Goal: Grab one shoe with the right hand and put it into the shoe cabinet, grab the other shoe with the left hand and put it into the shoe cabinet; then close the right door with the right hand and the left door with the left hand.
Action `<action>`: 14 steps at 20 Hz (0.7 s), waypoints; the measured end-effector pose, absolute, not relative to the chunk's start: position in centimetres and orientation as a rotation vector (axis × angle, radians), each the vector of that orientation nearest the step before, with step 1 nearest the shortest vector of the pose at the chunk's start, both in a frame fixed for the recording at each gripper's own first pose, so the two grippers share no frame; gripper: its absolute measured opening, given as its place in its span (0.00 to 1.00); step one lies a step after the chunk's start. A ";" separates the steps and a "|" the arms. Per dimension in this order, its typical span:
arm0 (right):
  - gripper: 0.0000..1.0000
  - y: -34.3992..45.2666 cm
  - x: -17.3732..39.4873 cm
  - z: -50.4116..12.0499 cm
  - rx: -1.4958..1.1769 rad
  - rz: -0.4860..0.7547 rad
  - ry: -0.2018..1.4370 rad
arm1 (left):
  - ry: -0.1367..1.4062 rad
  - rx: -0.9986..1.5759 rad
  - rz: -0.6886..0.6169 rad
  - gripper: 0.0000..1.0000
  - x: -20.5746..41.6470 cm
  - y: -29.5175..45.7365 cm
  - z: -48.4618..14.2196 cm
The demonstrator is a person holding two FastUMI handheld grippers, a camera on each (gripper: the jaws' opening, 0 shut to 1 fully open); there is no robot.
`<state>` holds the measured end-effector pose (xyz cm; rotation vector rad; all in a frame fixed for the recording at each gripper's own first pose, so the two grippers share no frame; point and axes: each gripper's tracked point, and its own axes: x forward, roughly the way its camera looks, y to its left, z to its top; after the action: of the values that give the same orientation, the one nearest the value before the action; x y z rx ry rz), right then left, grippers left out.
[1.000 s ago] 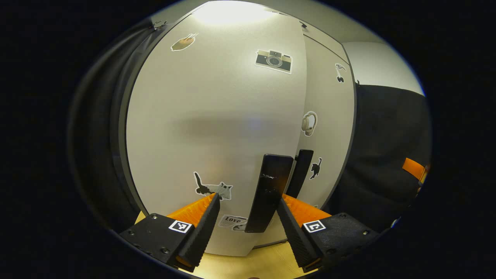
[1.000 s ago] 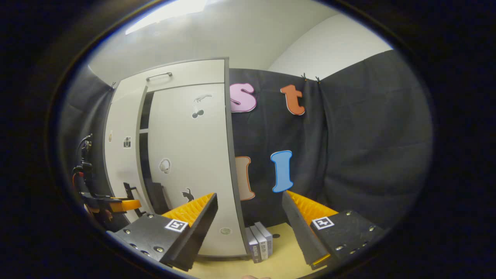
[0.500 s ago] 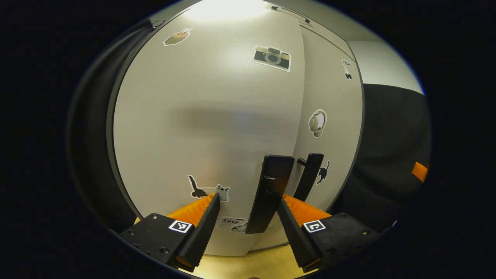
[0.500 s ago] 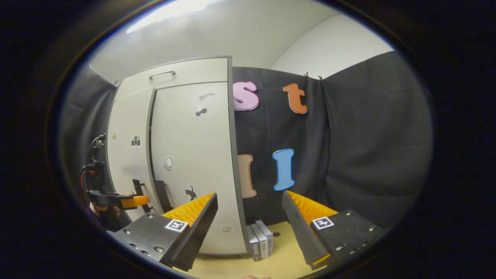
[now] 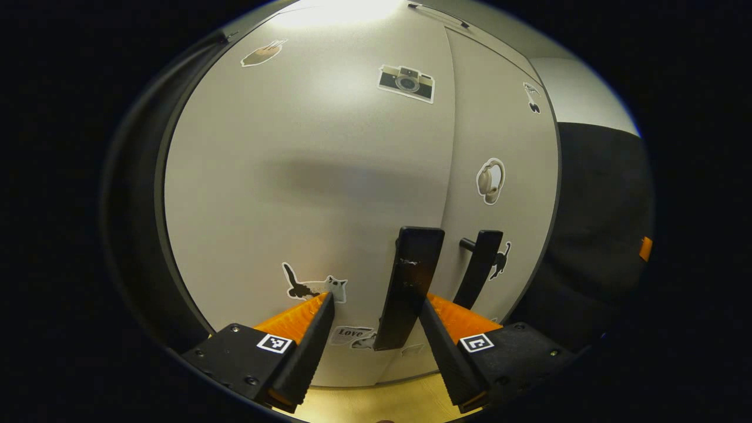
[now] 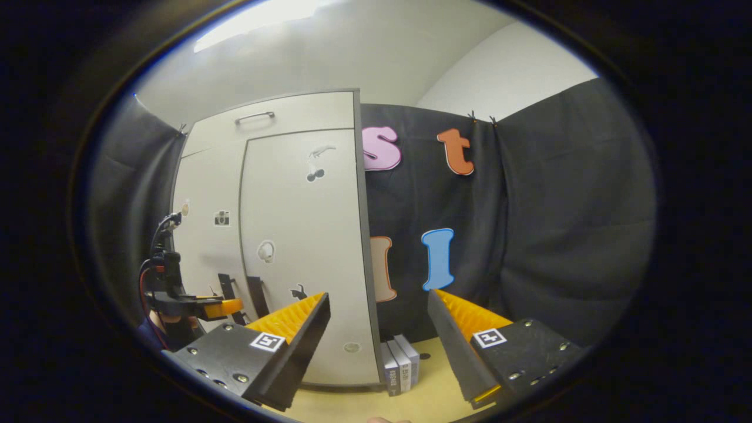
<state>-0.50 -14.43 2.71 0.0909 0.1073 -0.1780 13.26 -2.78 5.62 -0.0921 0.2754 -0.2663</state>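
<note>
The pale shoe cabinet (image 6: 294, 205) stands against the booth wall with its left door (image 5: 305, 176) and right door (image 5: 499, 135) meeting at a thin seam, no dark gap between them. My left gripper (image 5: 376, 299) is open and close against the left door. That door's black bar handle (image 5: 411, 276) stands between the fingers, next to the right-hand one. The right door's handle (image 5: 479, 264) is just beyond. In the right gripper view the left gripper (image 6: 200, 305) sits at the handles. My right gripper (image 6: 377, 296) is open, holds nothing, and is back from the cabinet.
Stickers dot both doors. A drawer front with a metal handle (image 6: 255, 116) tops the cabinet. Three grey books (image 6: 399, 367) stand on the yellow table (image 6: 423, 399) by the cabinet's right side. Black cloth walls the booth behind and to the right.
The left door has swung in and the dark gap between the doors has closed. My left gripper followed the door inward. The right gripper barely shifted.
</note>
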 end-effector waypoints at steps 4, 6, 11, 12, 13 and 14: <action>1.00 -14.3 -0.7 2.7 0.094 -0.172 0.116 | 0.285 -0.097 -0.267 0.89 13.1 -2.9 5.4; 1.00 -14.1 -0.7 2.7 0.095 -0.167 0.116 | 0.283 -0.100 -0.272 0.88 12.5 -3.1 5.6; 1.00 -12.7 -0.9 3.4 0.093 -0.135 0.108 | 0.244 -0.093 -0.294 0.85 8.7 -3.5 8.1; 1.00 -12.3 -0.9 3.6 0.093 -0.127 0.103 | 0.228 -0.094 -0.300 0.85 7.5 -3.6 9.1; 1.00 -11.9 -0.9 3.8 0.094 -0.119 0.098 | 0.212 -0.092 -0.307 0.85 6.3 -3.6 10.2; 1.00 -11.4 -0.9 4.0 0.096 -0.110 0.095 | 0.192 -0.088 -0.309 0.85 5.1 -3.4 11.4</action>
<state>-0.85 -11.44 3.99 0.0959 0.0952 -0.1104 5.12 -3.42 11.39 -0.0880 0.1916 -0.3088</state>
